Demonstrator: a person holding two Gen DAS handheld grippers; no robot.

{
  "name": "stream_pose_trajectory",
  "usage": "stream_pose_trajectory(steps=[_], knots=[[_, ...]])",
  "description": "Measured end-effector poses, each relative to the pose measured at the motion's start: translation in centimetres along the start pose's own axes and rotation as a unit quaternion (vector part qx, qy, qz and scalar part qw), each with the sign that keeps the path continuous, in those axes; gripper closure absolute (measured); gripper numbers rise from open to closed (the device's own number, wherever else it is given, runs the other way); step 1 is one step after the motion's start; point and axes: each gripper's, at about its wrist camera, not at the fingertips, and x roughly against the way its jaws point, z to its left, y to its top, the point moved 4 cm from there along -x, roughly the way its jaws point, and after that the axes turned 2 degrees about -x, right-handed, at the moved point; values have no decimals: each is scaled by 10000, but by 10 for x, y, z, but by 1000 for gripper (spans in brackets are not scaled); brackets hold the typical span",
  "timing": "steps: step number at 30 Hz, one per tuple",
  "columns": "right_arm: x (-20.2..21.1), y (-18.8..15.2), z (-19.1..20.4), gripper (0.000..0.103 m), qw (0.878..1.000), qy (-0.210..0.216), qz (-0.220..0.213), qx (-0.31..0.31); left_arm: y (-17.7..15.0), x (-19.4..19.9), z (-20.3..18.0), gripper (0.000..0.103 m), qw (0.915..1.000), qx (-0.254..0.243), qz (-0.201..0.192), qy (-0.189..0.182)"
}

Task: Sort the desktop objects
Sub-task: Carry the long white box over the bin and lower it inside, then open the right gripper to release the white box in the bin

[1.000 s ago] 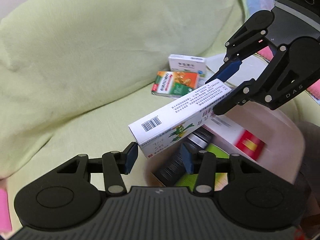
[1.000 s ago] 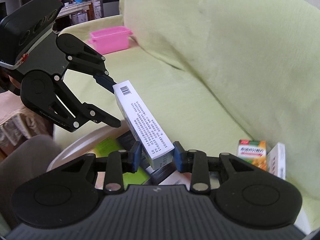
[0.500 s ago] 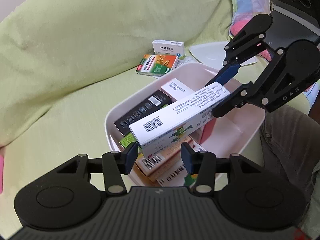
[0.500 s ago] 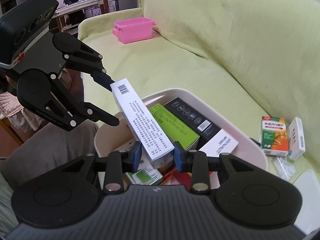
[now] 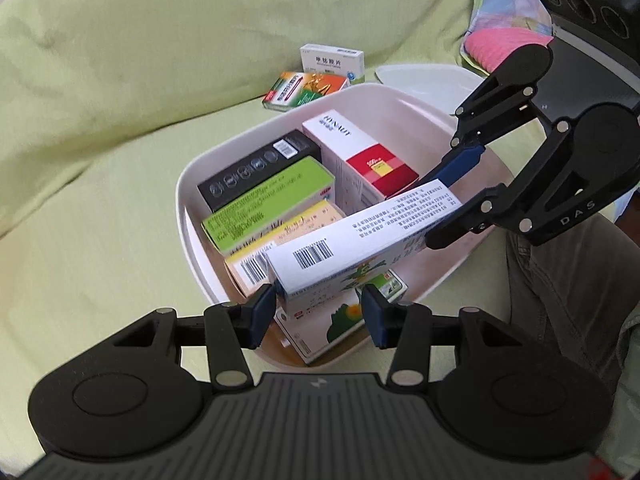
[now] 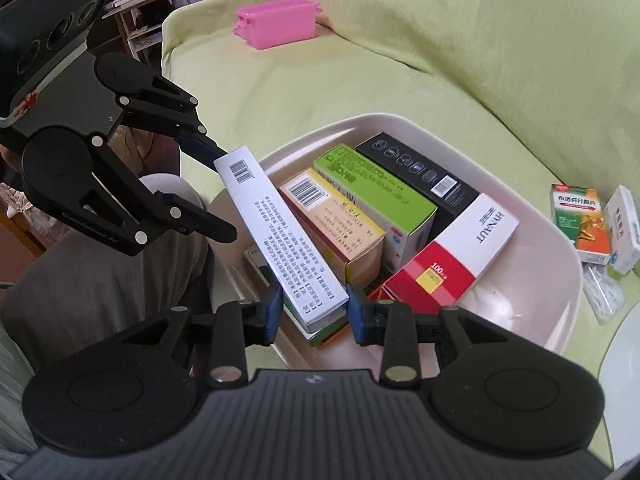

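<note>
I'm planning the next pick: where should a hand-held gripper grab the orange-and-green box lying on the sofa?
Come from above and pinch the orange-and-green box across its two short ends. It lies flat on the cushion, so only its edges are reachable, and the small white box crowds one long side, probably leaving no finger room there.

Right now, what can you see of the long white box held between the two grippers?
The long white box is a slim cardboard carton with a barcode, dense black print and a green cartoon side. It hangs tilted over the pale bin; the left gripper straddles one end, the right gripper the other.
</note>
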Motion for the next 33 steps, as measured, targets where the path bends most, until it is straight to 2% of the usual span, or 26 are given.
stream_pose_trajectory(steps=[15,19,27,33], knots=[[-35,-1,3,72,9990,-35,357,257,-14,-16,6,51,9995,275,158,96],[-44,-2,0,67,9990,-108,401,183,-15,-20,7,51,9991,352,188,107],[-37,-11,-6,63,9990,-100,322,-283,-20,-16,9,50,9982,573,163,98],[-15,-28,-26,63,9917,-356,162,-1227,-13,-8,4,50,9983,543,67,186]])
